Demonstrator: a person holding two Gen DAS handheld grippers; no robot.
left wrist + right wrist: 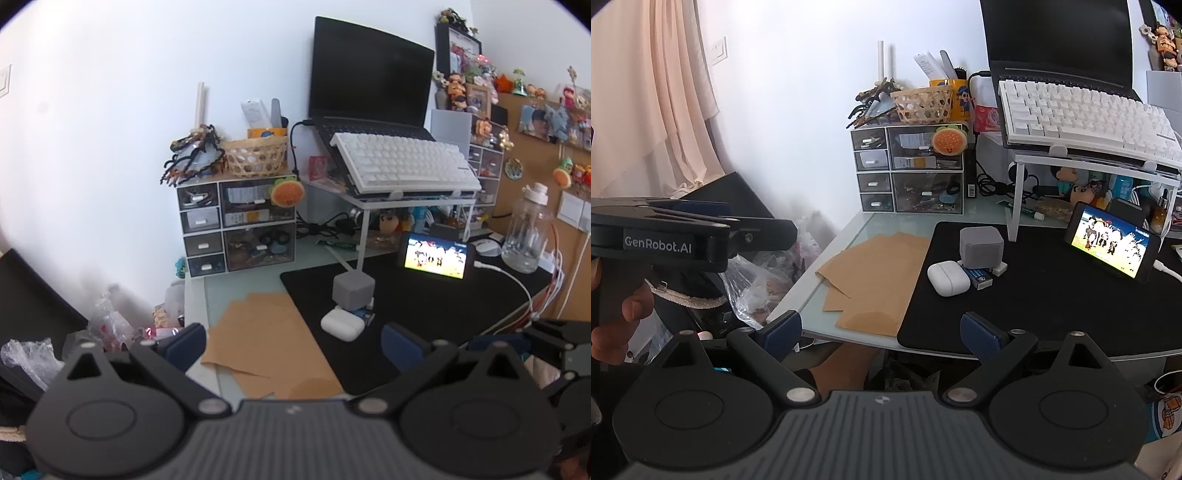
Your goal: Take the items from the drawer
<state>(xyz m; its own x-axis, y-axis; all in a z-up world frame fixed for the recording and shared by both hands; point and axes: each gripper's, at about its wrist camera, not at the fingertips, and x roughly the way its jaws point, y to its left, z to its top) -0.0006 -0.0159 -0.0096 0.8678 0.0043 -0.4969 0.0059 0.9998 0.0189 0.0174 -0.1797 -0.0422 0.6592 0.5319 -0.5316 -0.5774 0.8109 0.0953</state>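
Observation:
A small clear drawer unit [236,225] stands at the back left of the desk, all its drawers shut; it also shows in the right wrist view [908,170]. A grey cube [352,290], a white earbud case [341,325] and a small blue box [977,277] lie on the black mat [424,321]. My left gripper [293,349] is open and empty, held above the desk's front edge, well short of the drawers. My right gripper [881,336] is open and empty, in front of the desk edge. The left gripper's body [665,236] shows at the left of the right wrist view.
Brown paper sheets [266,339] lie on the glass desk. A laptop and white keyboard [402,162] sit on a white stand. A phone [436,256] plays a video. A water bottle [528,229] stands at right. A wicker basket [256,155] sits on the drawer unit.

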